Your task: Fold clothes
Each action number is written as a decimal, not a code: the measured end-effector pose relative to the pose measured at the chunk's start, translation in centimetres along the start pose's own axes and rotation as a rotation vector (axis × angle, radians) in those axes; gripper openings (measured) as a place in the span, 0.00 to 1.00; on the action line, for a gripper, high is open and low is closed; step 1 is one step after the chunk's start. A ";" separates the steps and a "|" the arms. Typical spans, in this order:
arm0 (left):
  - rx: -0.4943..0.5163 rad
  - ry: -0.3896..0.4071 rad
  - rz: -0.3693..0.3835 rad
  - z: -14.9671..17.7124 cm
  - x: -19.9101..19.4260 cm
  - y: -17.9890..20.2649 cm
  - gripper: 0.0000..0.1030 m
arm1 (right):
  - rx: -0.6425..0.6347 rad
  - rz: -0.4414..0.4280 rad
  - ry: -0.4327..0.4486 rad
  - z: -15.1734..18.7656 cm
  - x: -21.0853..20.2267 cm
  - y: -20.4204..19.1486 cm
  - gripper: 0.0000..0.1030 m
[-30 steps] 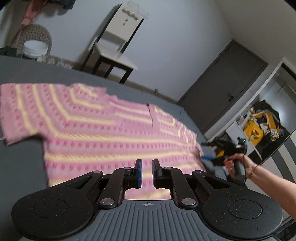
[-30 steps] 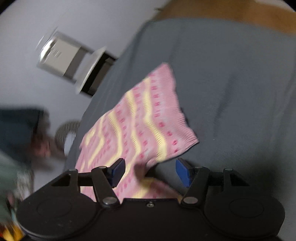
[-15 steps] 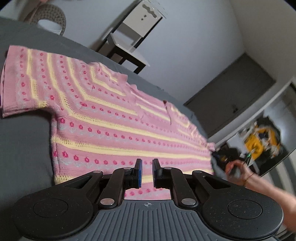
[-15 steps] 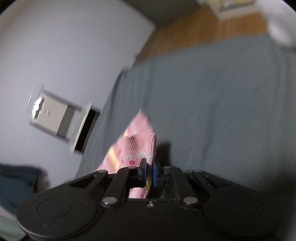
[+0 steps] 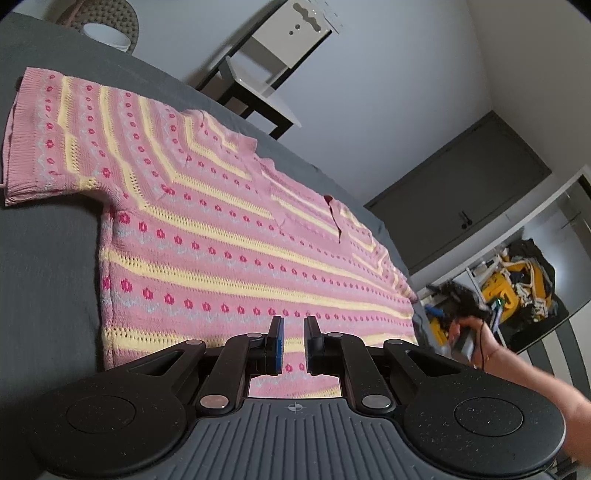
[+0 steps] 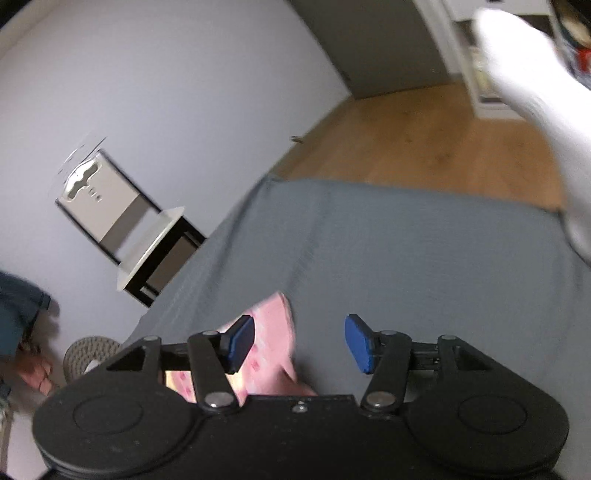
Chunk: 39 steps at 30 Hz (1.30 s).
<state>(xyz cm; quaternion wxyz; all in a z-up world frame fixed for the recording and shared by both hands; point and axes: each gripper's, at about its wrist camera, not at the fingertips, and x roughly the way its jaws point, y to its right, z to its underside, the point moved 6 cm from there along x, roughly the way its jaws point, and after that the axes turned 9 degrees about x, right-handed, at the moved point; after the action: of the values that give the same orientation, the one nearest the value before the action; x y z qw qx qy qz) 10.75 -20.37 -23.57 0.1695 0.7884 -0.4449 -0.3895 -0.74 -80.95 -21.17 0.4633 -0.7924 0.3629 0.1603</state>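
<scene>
Behind sweater (image 5: 229, 236) | chair (image 5: 269, 74) (against wall) | grey bedcover (image 6: 406, 251) bare

The sweater (image 5: 229, 236) lies flat on the bed (image 5: 44, 280). One sleeve (image 5: 48, 129) reaches toward the far left corner of the bed. The other sleeve (image 6: 273, 332) lies near the bed's right edge. Behind the bed, by the wall, stands a chair (image 5: 273, 74). Left of the chair sits a basket (image 5: 107, 22). The left gripper (image 5: 293, 345) is over the sweater's bottom edge. The right gripper (image 6: 299, 343) is over the right sleeve.
</scene>
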 end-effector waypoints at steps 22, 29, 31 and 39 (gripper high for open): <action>0.000 -0.011 0.023 0.1 0.7 0.0 0.09 | -0.491 -0.101 0.019 -0.3 -2.0 -10.2 0.05; -0.005 0.053 0.055 -0.8 -1.2 1.1 0.09 | -0.649 -0.351 -0.072 7.9 -9.9 -16.8 0.05; -0.007 0.065 0.064 -1.0 -1.7 1.4 0.09 | -0.702 -0.387 -0.121 11.6 -11.3 -17.9 0.05; 0.004 0.092 0.097 -1.2 -2.8 2.5 0.09 | -0.898 -0.308 -0.278 26.2 -11.2 -16.1 0.06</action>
<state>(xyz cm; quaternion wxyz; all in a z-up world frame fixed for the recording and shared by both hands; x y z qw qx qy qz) 9.47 -19.50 -19.99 0.2069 0.7833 -0.4752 -0.3432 5.39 -48.98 -18.21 0.1384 -0.9294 0.0715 0.3345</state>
